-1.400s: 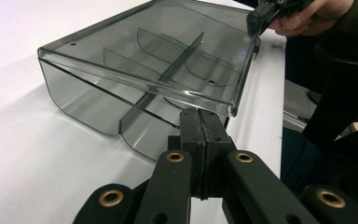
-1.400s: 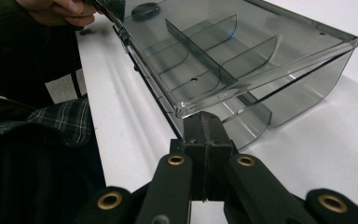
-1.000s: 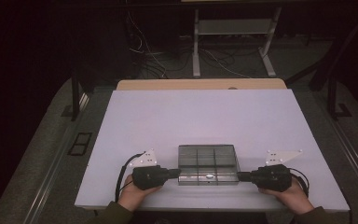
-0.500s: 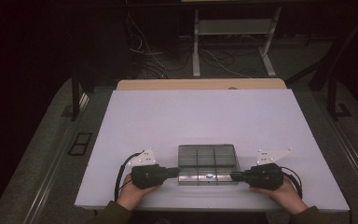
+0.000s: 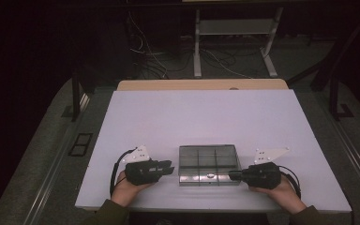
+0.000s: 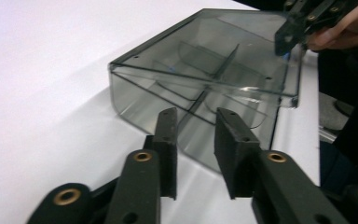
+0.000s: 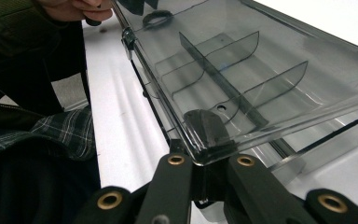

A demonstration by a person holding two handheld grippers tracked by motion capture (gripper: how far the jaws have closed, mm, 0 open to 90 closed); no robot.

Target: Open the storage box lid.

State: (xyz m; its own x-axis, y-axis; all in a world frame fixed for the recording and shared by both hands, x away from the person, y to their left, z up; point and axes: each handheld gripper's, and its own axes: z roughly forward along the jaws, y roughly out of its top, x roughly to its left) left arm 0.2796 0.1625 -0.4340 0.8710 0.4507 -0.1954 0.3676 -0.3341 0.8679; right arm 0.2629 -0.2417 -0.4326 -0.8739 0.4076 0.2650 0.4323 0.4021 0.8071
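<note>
Dim room, white table (image 5: pixel 206 117). Smoky divided box (image 5: pixel 209 164) near my edge. My right gripper (image 5: pixel 236 176) clamps lid corner; left gripper (image 5: pixel 168 168) just opened, empty. Risk: one-sided grip twists, lid slips, box skids.

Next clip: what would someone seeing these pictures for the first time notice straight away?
A smoky clear plastic box with inner dividers sits at the near edge of the white table, between two black hand-held claws. The right claw is clamped on the box's lid edge. The left claw, whose jaws have just been opening, stands apart from the box with nothing between its pads.
</note>
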